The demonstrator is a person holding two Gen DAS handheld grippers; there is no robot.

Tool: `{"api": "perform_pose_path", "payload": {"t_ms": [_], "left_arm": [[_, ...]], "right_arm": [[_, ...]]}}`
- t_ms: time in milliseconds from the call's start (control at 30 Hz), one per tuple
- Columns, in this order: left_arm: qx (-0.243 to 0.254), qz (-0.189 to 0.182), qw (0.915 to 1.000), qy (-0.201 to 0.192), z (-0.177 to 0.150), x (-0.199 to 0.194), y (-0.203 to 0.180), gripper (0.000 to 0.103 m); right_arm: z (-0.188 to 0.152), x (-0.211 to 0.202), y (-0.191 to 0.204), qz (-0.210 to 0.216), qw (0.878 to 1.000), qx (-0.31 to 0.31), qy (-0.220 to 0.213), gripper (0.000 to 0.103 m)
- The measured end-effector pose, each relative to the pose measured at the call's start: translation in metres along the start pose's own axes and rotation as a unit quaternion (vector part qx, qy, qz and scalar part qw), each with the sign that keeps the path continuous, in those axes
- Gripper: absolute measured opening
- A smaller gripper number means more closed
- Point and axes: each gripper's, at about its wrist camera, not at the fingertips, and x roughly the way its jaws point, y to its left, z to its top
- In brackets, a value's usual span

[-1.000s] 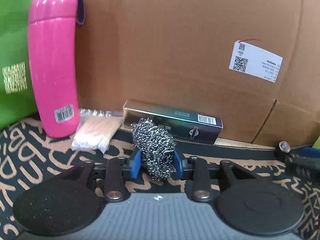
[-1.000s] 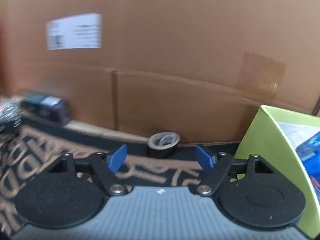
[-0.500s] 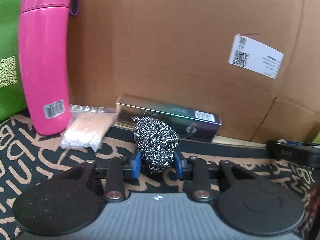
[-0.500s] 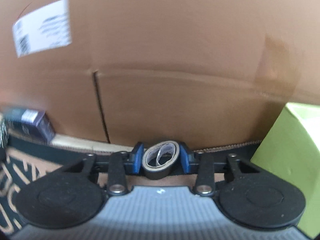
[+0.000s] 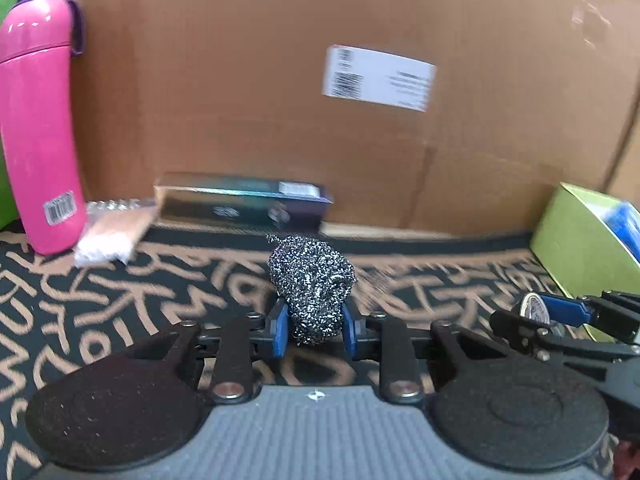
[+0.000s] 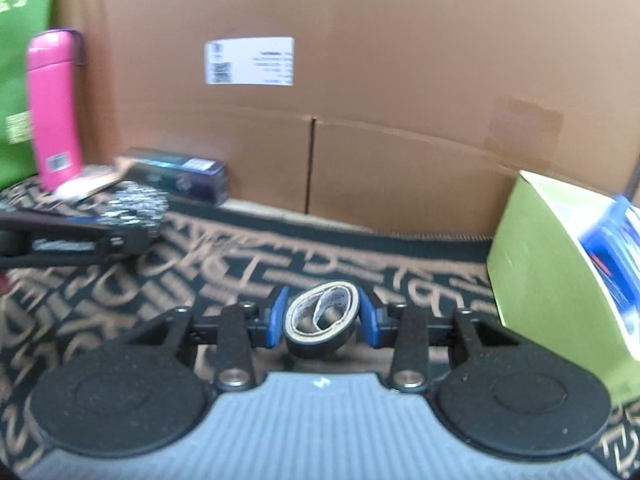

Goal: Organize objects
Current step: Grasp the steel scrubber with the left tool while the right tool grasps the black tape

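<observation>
Steel wool ball point(image 5: 311, 276), one, sits clamped in the left gripper point(image 5: 314, 330) at frame centre. One black tape roll point(image 6: 322, 320) is pinched by the right gripper point(image 6: 322, 318), low centre; one pink bottle point(image 5: 40, 136) stands upper left.

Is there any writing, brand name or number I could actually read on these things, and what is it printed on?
None can be read as words.
White shipping label on the cardboard box: barcode and lines of print, blurred.
Pink bottle: barcode sticker, digits too small.
Dark carton: small white label, blurred.
Green bag: pale print, illegible.
Patterned mat: tan letter-like shapes, forming no word I can make out.
Left gripper: white marking on its side, blurred.
</observation>
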Motion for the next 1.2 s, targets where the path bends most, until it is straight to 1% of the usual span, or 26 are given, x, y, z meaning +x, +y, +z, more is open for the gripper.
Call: {"api": "perform_pose_path", "payload": {"t_ms": [67, 167, 233, 300, 333, 367, 400, 433, 467, 533, 600, 667, 733, 833, 867, 933, 1000, 1033, 1067, 1133, 1200], "left_arm": [[0.010, -0.010, 0.9999, 0.003, -0.010, -0.011, -0.007, 0.027], [0.021, -0.036, 0.9991, 0.007, -0.027, -0.029, -0.014, 0.027], [0.026, -0.047, 0.9986, 0.003, -0.037, -0.037, -0.021, 0.029], [0.029, -0.042, 0.9987, 0.004, -0.044, -0.040, -0.026, 0.031], [0.030, -0.034, 0.9990, 0.001, -0.046, -0.038, -0.028, 0.034], [0.032, -0.023, 0.9992, -0.003, -0.048, -0.038, -0.029, 0.041], [0.033, -0.012, 0.9994, -0.003, -0.048, -0.038, -0.029, 0.044], [0.032, -0.005, 0.9995, -0.005, -0.050, -0.039, -0.029, 0.050], [0.029, -0.003, 0.9995, -0.009, -0.051, -0.041, -0.027, 0.053], [0.018, -0.007, 0.9997, -0.014, -0.053, -0.046, -0.021, 0.054], [0.009, -0.015, 0.9998, -0.013, -0.055, -0.049, -0.017, 0.054], [0.006, -0.020, 0.9997, -0.011, -0.056, -0.050, -0.016, 0.057], [0.010, -0.015, 0.9998, -0.011, -0.055, -0.050, -0.020, 0.060], [0.014, 0.011, 0.9996, -0.023, -0.053, -0.049, -0.024, 0.067], [0.009, 0.019, 0.9995, -0.025, -0.051, -0.048, -0.023, 0.067], [-0.004, 0.022, 0.9995, -0.021, -0.048, -0.045, -0.019, 0.067], [-0.014, 0.021, 0.9995, -0.019, -0.045, -0.041, -0.014, 0.067], [-0.012, 0.017, 0.9997, -0.014, -0.044, -0.038, -0.013, 0.058], [-0.011, 0.006, 0.9999, -0.007, -0.043, -0.036, -0.012, 0.042], [-0.014, -0.006, 0.9999, 0.002, -0.042, -0.035, -0.013, 0.041], [0.000, -0.007, 1.0000, 0.000, -0.042, -0.038, -0.019, 0.038]], "right_arm": [[-0.010, -0.021, 0.003, 0.016, 1.000, 0.001, 0.005, 0.038], [-0.025, -0.048, 0.008, 0.033, 0.999, -0.007, 0.008, 0.038], [-0.035, -0.057, 0.013, 0.032, 0.999, -0.021, 0.009, 0.038], [-0.042, -0.062, 0.019, 0.029, 0.999, -0.033, 0.011, 0.038], [-0.045, -0.063, 0.020, 0.030, 0.999, -0.032, 0.010, 0.038], [-0.048, -0.064, 0.021, 0.029, 0.999, -0.029, 0.006, 0.042], [-0.049, -0.064, 0.020, 0.029, 0.999, -0.028, 0.007, 0.044], [-0.050, -0.066, 0.019, 0.030, 0.999, -0.026, 0.005, 0.045], [-0.050, -0.068, 0.016, 0.032, 0.999, -0.023, 0.003, 0.048], [-0.051, -0.069, 0.014, 0.034, 0.999, -0.022, -0.001, 0.051], [-0.051, -0.070, 0.013, 0.036, 0.999, -0.025, -0.002, 0.051], [-0.052, -0.069, 0.011, 0.041, 0.999, -0.021, -0.004, 0.051], [-0.051, -0.068, 0.010, 0.044, 0.999, -0.019, -0.003, 0.051], [-0.051, -0.068, 0.009, 0.043, 0.999, -0.018, -0.003, 0.051], [-0.051, -0.068, 0.009, 0.042, 0.999, -0.015, -0.002, 0.051], [-0.053, -0.067, 0.007, 0.046, 0.999, -0.012, 0.006, 0.051], [-0.054, -0.066, 0.006, 0.052, 0.999, -0.007, 0.009, 0.039], [-0.054, -0.067, 0.006, 0.053, 0.999, -0.005, 0.008, 0.039], [-0.054, -0.068, 0.005, 0.053, 0.999, -0.004, 0.006, 0.039], [-0.055, -0.071, 0.005, 0.055, 0.998, -0.003, 0.000, 0.039], [-0.055, -0.074, 0.004, 0.057, 0.998, 0.000, -0.004, 0.039]]}}
